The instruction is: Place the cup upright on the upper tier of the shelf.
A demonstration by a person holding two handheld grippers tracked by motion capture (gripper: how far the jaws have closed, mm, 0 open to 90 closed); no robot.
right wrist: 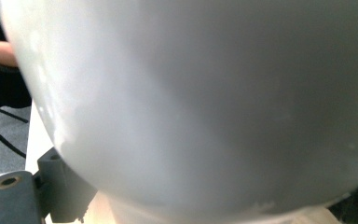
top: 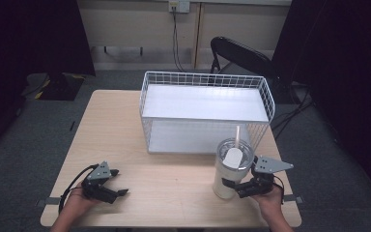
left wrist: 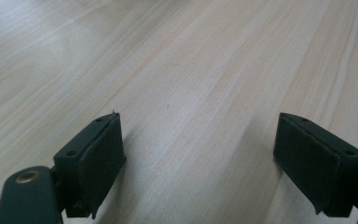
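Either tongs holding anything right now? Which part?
The right tongs grip the white tumbler around its lower body, near the base. The left tongs are open over the table, holding nothing.

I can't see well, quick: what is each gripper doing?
Left gripper: open, holding nothing.
Right gripper: jaws around the cup; a firm grip cannot be told.

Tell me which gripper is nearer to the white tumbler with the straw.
Right. The right gripper sits at the tumbler, its jaws around the lower body at the table's near right. The left gripper rests open on the table far off toward the near left corner.
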